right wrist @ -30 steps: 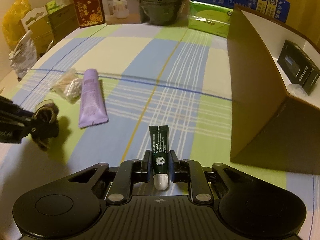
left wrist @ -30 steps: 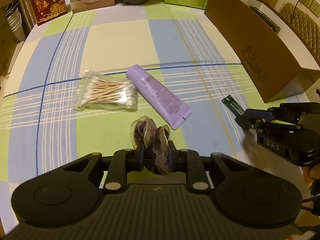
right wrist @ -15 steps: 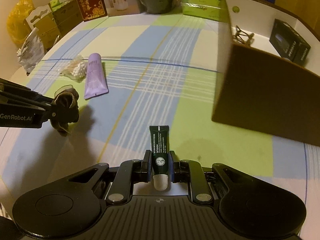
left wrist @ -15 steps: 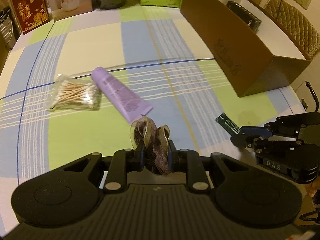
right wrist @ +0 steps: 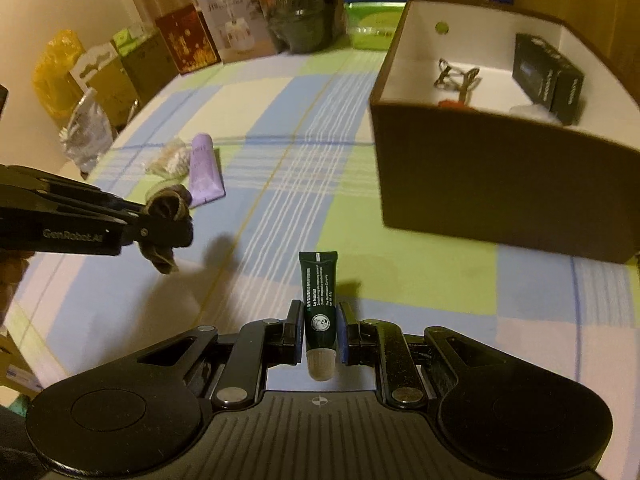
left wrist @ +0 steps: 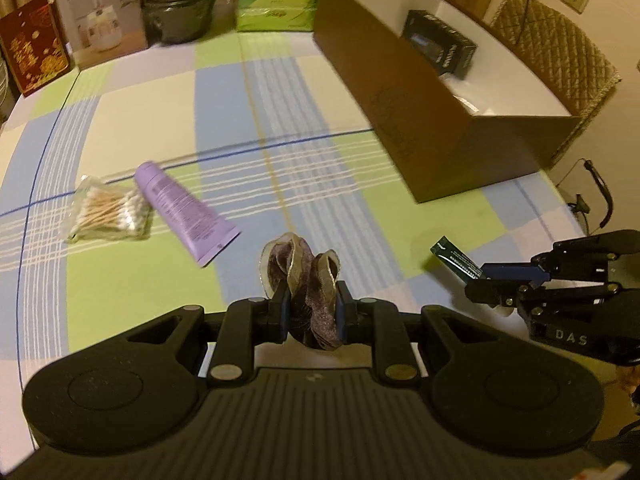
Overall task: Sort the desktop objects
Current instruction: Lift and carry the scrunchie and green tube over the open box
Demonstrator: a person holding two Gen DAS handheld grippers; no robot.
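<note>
My left gripper (left wrist: pixel 311 307) is shut on a purple velvet scrunchie (left wrist: pixel 307 272), held above the checked tablecloth. My right gripper (right wrist: pixel 319 330) is shut on a small dark green tube (right wrist: pixel 319 294) with a white cap. Each gripper shows in the other's view: the right gripper (left wrist: pixel 478 272) at the lower right, the left gripper (right wrist: pixel 160 224) at the left. The brown cardboard box (right wrist: pixel 500 184) with a white inside stands ahead and to the right. A lilac tube (left wrist: pixel 184 208) and a bag of cotton swabs (left wrist: pixel 108 214) lie on the table at the left.
Inside the cardboard box (left wrist: pixel 404 92) lie a black carton (right wrist: pixel 548 76), a metal clip (right wrist: pixel 458 76) and small items. Along the far table edge stand a red box (left wrist: pixel 34 44), a white product box (left wrist: pixel 100 12), a dark pot (left wrist: pixel 180 8) and a green tissue pack (left wrist: pixel 276 10).
Both grippers have risen and moved toward the cardboard box with their objects; the box's inside now shows. The lilac tube and swabs have slid left in the views.
</note>
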